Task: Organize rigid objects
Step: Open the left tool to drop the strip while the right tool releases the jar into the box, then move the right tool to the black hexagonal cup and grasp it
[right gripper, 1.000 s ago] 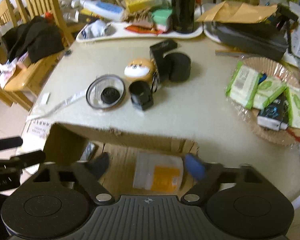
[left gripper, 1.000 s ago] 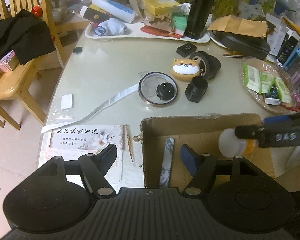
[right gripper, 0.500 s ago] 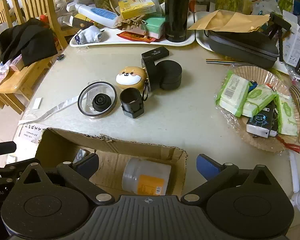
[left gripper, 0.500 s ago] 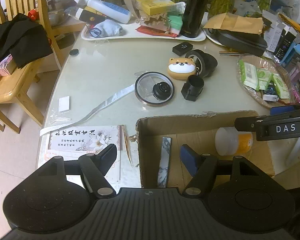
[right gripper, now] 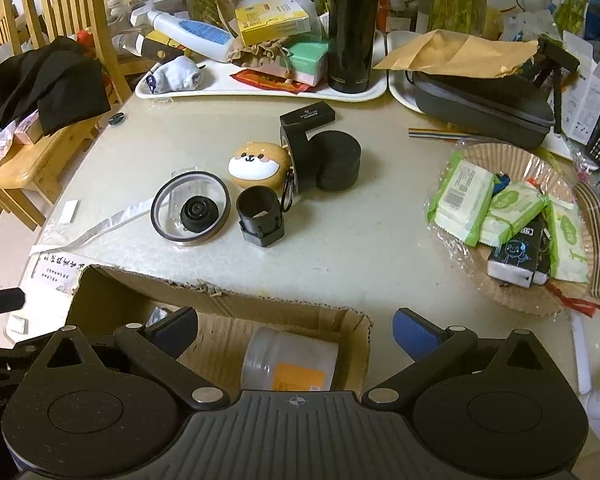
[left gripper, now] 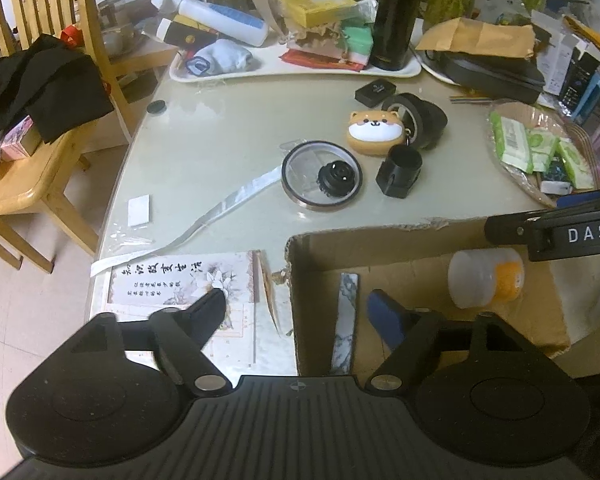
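A cardboard box [left gripper: 380,236] sits at the table's near edge, also in the right wrist view [right gripper: 228,300]. In it lie a white jar with an orange label [left gripper: 486,278], seen too in the right wrist view [right gripper: 290,364], and a marbled flat bar [left gripper: 346,320]. On the table stand a round clear lid with a black knob [left gripper: 322,180], a black cup-shaped holder [left gripper: 400,172], a dog-face case [left gripper: 376,128] and black tape rolls [left gripper: 420,116]. My left gripper [left gripper: 300,308] is open over the box's left wall. My right gripper [right gripper: 296,328] is open above the jar.
A white tray [left gripper: 300,68] with bottles, boxes and a black flask [left gripper: 396,16] stands at the back. A paper plate of wipe packets [right gripper: 512,216] lies at right. A printed card [left gripper: 180,280] and a white strip [left gripper: 204,216] lie left of the box. Wooden chairs [left gripper: 40,80] stand at left.
My right gripper has let go of the white jar, which now lies in the box, and has opened and pulled back upward. The left gripper has barely moved.
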